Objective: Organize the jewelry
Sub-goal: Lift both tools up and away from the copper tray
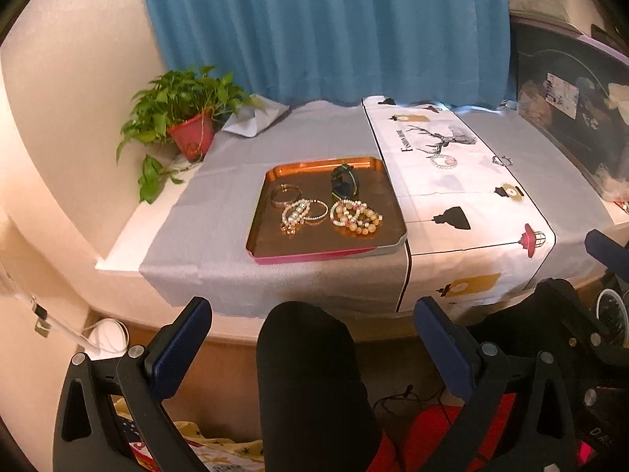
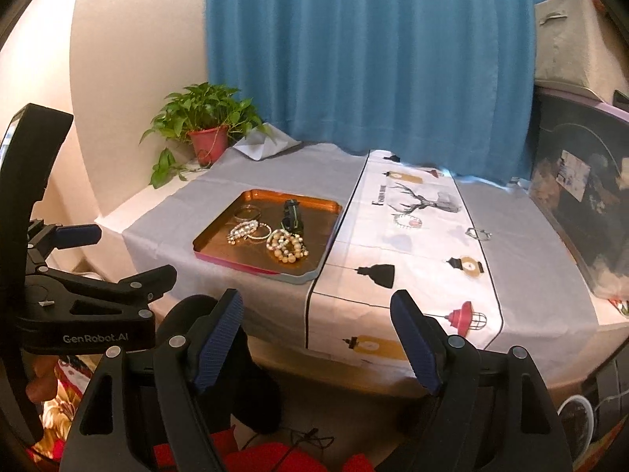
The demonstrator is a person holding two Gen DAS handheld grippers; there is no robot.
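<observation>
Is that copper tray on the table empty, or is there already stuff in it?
Not empty. The tray holds several beaded bracelets, thin bangles and a dark watch.

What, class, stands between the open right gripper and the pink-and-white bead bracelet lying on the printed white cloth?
Nothing visible: from the right gripper, only bare printed white cloth leads to the pink-and-white bead bracelet. The copper-coloured metal tray sits off to the left.

left gripper (image 1: 310, 326): black plastic frame, triangular cut-outs, silver round screws
left fingers (image 1: 184, 338): dark blue ribbed pads on black arms
right gripper (image 2: 316, 338): same black frame, silver screws at the pivots
right fingers (image 2: 412, 342): dark blue ribbed pads
marking: white "GenRobot.AI" lettering on the left gripper's side
clothing: black trouser leg (image 1: 310, 385), red fabric below
</observation>
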